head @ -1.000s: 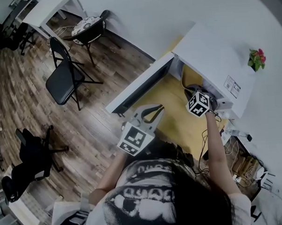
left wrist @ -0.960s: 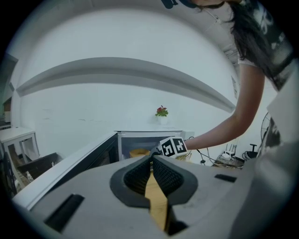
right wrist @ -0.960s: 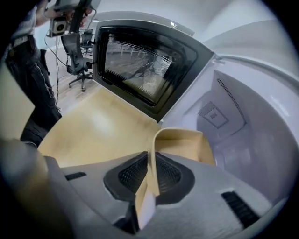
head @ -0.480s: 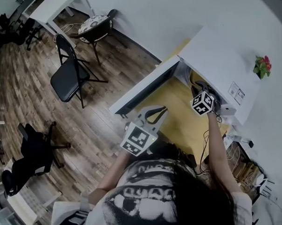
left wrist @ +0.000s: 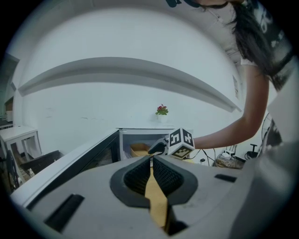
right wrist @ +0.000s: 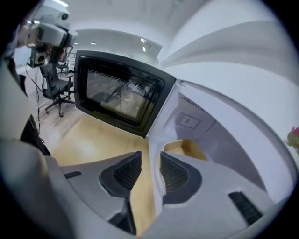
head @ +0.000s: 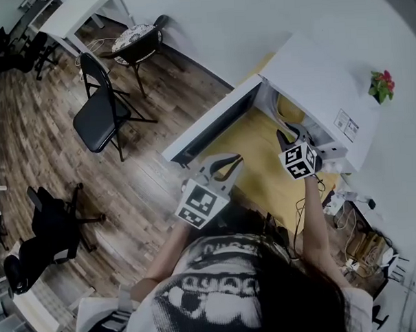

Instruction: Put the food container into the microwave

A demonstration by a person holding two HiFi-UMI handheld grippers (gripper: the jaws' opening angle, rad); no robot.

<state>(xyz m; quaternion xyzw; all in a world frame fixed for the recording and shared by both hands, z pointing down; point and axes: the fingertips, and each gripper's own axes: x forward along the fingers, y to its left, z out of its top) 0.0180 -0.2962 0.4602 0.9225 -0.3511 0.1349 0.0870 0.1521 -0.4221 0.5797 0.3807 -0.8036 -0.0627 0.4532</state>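
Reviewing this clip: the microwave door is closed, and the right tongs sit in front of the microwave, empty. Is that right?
No. The microwave door stands open, as the right gripper view shows. The right tongs do sit in front of the microwave, empty; their jaws have just been opening.

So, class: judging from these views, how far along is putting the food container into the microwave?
Done: the microwave door stands open, and a tan thing, apparently the food container, sits inside. In hand: the right gripper is at the opening; its jaws have just been opening, with nothing between them. The left gripper is shut and empty. Left: draw the right gripper clear; the door is not yet closed.
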